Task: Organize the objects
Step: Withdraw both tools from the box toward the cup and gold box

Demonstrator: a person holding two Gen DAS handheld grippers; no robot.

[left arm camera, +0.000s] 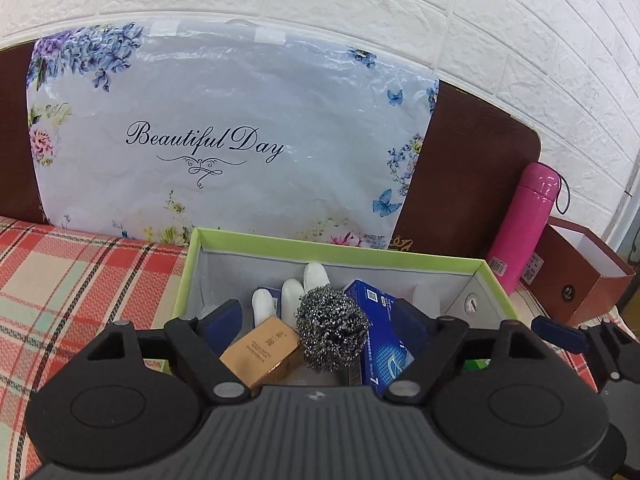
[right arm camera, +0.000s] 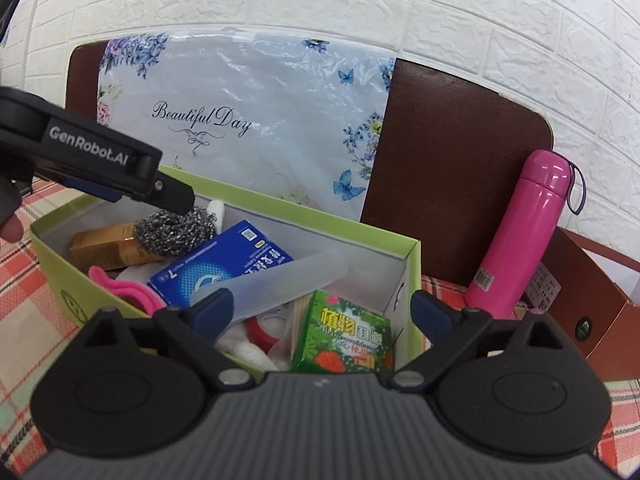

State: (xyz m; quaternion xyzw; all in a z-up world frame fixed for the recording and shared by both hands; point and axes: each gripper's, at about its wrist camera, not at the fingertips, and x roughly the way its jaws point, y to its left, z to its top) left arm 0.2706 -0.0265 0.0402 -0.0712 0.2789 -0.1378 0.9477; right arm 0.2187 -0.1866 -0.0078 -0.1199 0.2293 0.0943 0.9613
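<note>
**Both grippers wide over a full green box**

While the left gripper [left arm camera: 324, 316] hangs over the lime-green cardboard box [left arm camera: 340, 248] with its jaws spread and empty, the right gripper [right arm camera: 322, 308] sits at the box's near corner, jaws likewise spread and holding nothing. One coiled steel-wool scourer [left arm camera: 332, 328], grey and wiry, lies in the box between a tan carton [left arm camera: 262, 350] with gold lettering too small to read and a glossy blue carton [left arm camera: 384, 340] marked "7". Three white knitted glove fingertips [left arm camera: 316, 274] poke up behind them. From the right wrist, one frosted translucent case [right arm camera: 276, 284], a green carton [right arm camera: 344, 338] with Chinese print and strawberries, and a pink looped item [right arm camera: 128, 290] also show inside. Behind the box stands one plastic-wrapped floral package [left arm camera: 224, 136] reading "Beautiful Day". One smooth pink flask [right arm camera: 520, 232] stands upright beside an open maroon box [right arm camera: 596, 300]. Everything rests on a red plaid cloth [left arm camera: 72, 280]. "GenRobot.AI" is printed on the left gripper's side.
</note>
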